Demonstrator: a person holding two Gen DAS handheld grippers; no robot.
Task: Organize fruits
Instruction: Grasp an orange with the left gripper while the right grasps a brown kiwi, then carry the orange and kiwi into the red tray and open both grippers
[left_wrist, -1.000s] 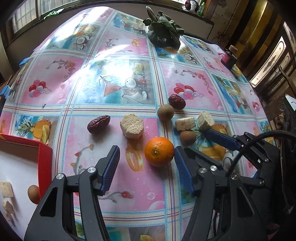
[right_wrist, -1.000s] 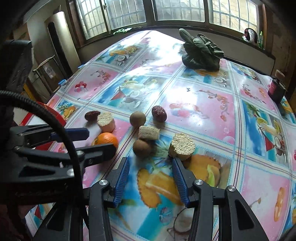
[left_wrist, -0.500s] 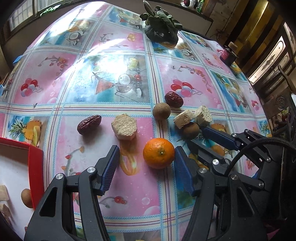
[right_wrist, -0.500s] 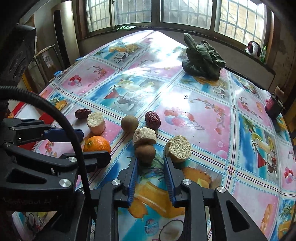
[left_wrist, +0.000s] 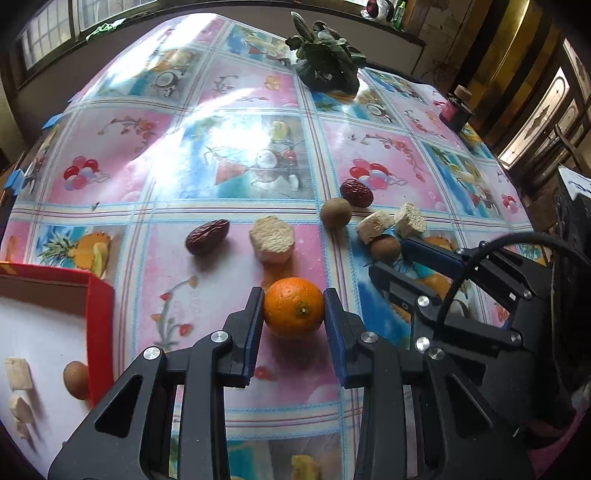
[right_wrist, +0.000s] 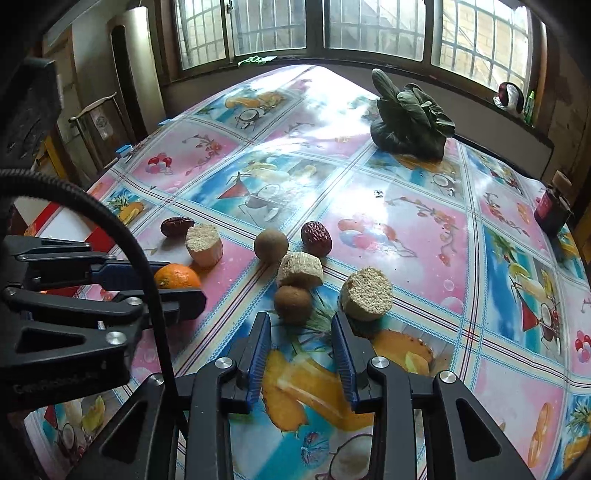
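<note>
Gripping orange (left_wrist: 294, 307), left gripper (left_wrist: 293, 314) jaws hiding its sides.

Black gripper (left_wrist: 293, 310), blue pads (left_wrist: 255, 332)

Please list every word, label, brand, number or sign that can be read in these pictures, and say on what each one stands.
No text can be read for certain.
Raised lettering on the black plastic side of the left gripper, right wrist view: too faint to read.
Pink label on the small dark jar: too small to read.
Glossy fruit-print plastic tablecloth: pictures only, no words visible.
</note>
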